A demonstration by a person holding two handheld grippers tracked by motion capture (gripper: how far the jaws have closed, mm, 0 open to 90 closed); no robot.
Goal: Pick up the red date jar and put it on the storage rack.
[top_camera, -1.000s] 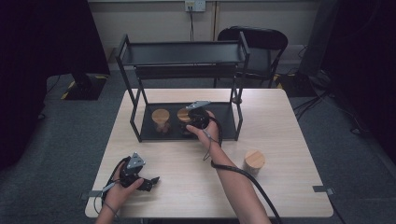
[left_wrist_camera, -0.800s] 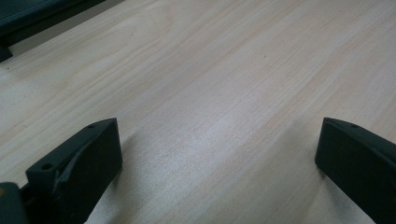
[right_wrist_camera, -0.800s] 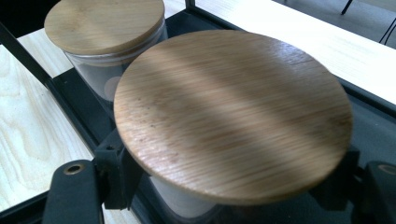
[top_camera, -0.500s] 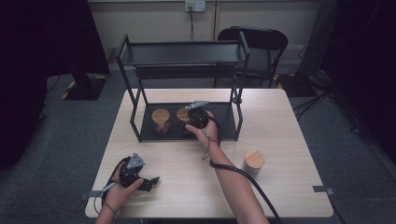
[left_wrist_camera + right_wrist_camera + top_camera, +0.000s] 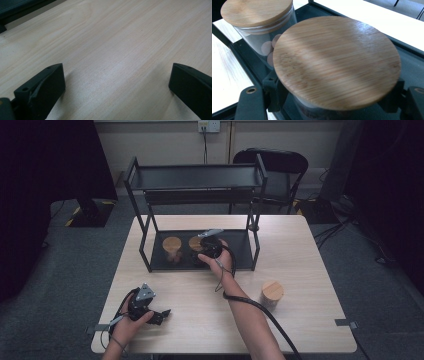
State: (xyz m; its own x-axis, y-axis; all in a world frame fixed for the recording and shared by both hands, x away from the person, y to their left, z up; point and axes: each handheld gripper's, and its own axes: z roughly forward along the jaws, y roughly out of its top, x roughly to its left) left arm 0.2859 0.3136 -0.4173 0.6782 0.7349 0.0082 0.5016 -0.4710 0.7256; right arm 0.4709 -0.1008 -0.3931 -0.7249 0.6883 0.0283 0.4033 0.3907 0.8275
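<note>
A glass jar with a round bamboo lid (image 5: 337,60) stands on the lower shelf (image 5: 240,252) of a black rack, and my right gripper (image 5: 334,100) is shut on it just below the lid. In the high view this jar (image 5: 196,242) is the right one of a pair, with my right gripper (image 5: 202,254) reaching in from the front. A second lidded jar (image 5: 172,244) stands just left of it, and the right gripper view shows that neighbour jar (image 5: 257,12) close behind. My left gripper (image 5: 162,315) rests low over the table near the front left, and its jaws stand wide open over bare wood (image 5: 117,87).
A third bamboo-lidded jar (image 5: 272,291) stands alone on the wooden table (image 5: 310,250) to the right of my right forearm. The rack's upper shelf (image 5: 195,175) overhangs the lower one, with posts at each corner. A dark chair stands behind the table.
</note>
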